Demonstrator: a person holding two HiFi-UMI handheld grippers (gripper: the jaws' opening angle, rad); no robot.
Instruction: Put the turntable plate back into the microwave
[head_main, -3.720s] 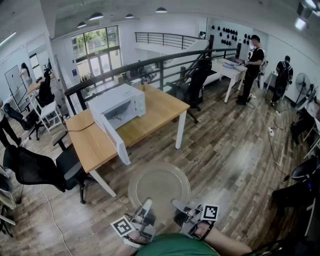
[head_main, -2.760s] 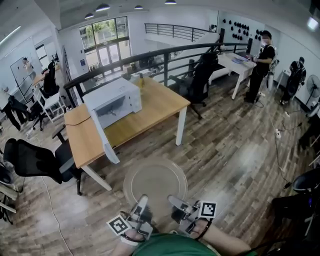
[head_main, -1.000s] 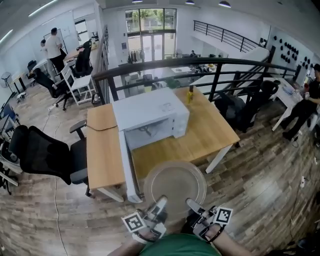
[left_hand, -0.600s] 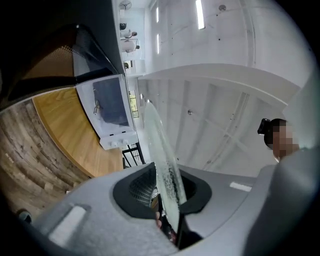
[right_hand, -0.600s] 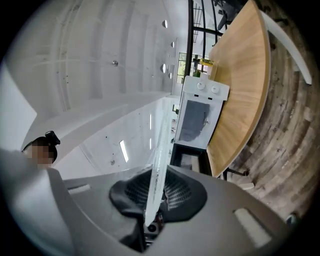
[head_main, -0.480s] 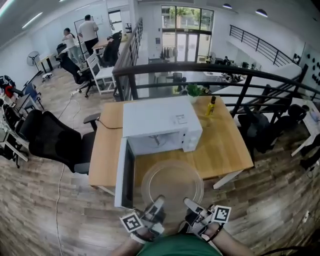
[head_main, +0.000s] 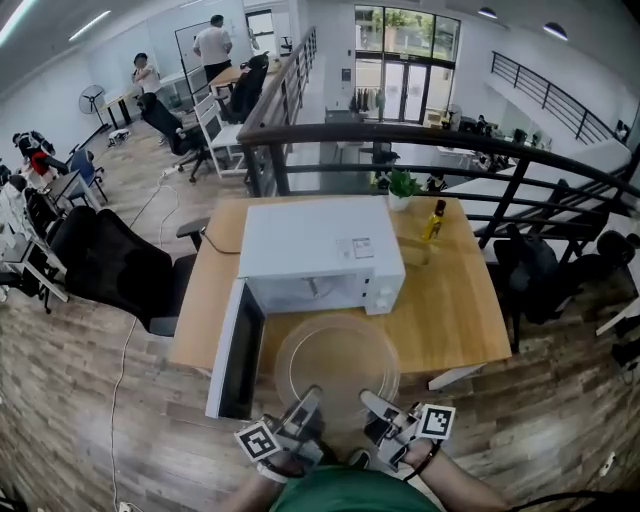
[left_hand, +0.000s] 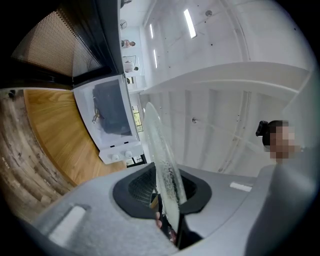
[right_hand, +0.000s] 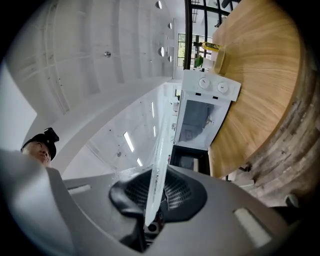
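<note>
The round clear glass turntable plate (head_main: 336, 366) hangs level in front of the white microwave (head_main: 318, 252), over the near part of the wooden table (head_main: 460, 310). The microwave's door (head_main: 234, 350) swings open to the left and its cavity (head_main: 312, 292) faces me. My left gripper (head_main: 308, 402) is shut on the plate's near left rim, and my right gripper (head_main: 371, 404) is shut on its near right rim. In the left gripper view the plate (left_hand: 159, 155) stands edge-on between the jaws. The right gripper view shows the plate (right_hand: 161, 165) edge-on too, with the microwave (right_hand: 202, 117) beyond it.
A yellow bottle (head_main: 434, 220) and a small potted plant (head_main: 402, 187) stand behind the microwave on the right. A black railing (head_main: 440, 150) runs behind the table. A black office chair (head_main: 110, 268) sits left of it. Two people (head_main: 212, 45) stand far off at the back left.
The microwave and table have swung to sit straight ahead and closer. The plate, held by both grippers throughout, now hangs over the table's front edge right before the open cavity.
</note>
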